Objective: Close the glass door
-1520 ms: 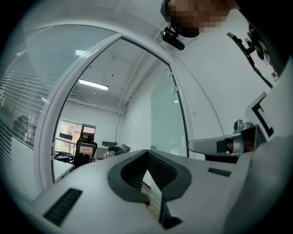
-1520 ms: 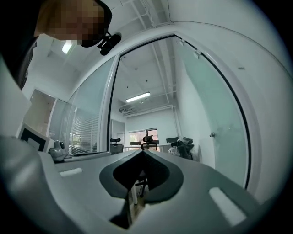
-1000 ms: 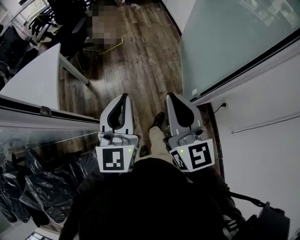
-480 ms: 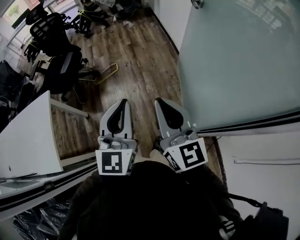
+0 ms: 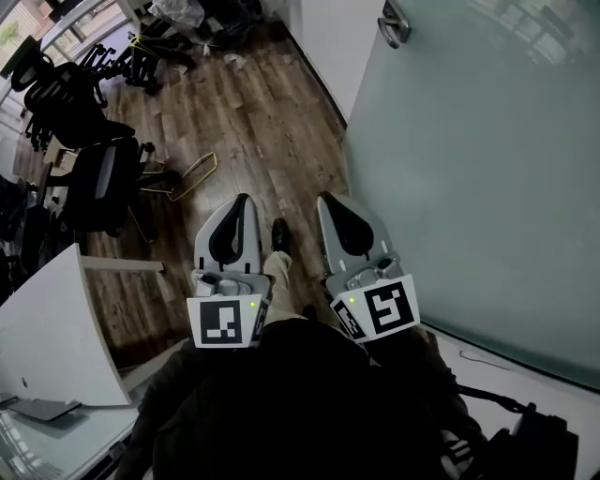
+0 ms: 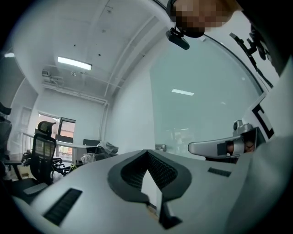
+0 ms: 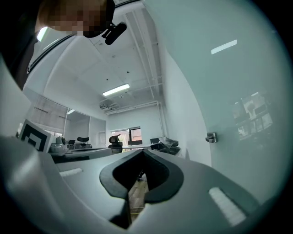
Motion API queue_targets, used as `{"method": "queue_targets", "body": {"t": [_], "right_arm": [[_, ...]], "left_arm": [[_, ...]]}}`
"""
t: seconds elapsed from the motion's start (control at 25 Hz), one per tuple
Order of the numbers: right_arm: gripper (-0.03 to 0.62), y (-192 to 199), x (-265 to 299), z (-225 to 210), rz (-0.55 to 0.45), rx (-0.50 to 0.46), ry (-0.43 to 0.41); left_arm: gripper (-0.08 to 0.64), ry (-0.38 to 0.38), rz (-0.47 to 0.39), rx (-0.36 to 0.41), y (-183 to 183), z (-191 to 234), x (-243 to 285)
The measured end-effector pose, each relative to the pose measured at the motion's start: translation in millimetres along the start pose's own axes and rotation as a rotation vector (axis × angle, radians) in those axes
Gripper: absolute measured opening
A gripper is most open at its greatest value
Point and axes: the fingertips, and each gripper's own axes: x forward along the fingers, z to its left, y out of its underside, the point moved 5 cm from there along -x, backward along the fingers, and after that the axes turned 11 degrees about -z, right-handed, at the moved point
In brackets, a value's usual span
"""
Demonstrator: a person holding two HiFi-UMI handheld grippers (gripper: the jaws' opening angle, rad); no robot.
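The frosted glass door [image 5: 478,159] fills the right side of the head view, with its metal handle [image 5: 394,23] at the top edge. Both grippers are held side by side in front of the person's body, above the wooden floor and left of the door, touching nothing. My left gripper [image 5: 246,199] is shut and empty. My right gripper [image 5: 327,199] is also shut and empty, a short way from the glass. The left gripper view looks over its closed jaws at the glass door [image 6: 206,105] and its handle [image 6: 160,147]. In the right gripper view, the handle [image 7: 210,137] shows on the pane at right.
Black office chairs [image 5: 89,178] and a yellow wire frame [image 5: 192,173] stand on the wooden floor [image 5: 253,112] to the left. A white desk [image 5: 47,328] is at lower left. Clutter lies by the far wall [image 5: 187,19]. The person's shoe [image 5: 279,234] shows between the grippers.
The person has stepped and turned: the glass door now fills the right side and its handle has come into view. Both grippers stayed shut in front of the body.
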Motion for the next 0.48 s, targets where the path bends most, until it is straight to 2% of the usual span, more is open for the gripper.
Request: {"method": "queue_targets", "body": {"t": [0.12, 0.28, 0.48], "right_arm": [[0.002, 18.3, 53.5, -35.7, 0.001, -0.019, 0.018], [0.002, 40.1, 143.2, -92.0, 0.025, 0.006, 0.028], [0.002, 61.3, 241.1, -162.5, 0.06, -0.008, 0.088]], "left_arm": [[-0.003, 0.023, 0.0, -0.017, 28.0, 23.7, 64.5], [-0.003, 0.052, 0.01, -0.094, 60.8, 63.3, 171.9], [-0.003, 0.16, 0.032, -0.042, 100.4, 90.4, 288.3]]}}
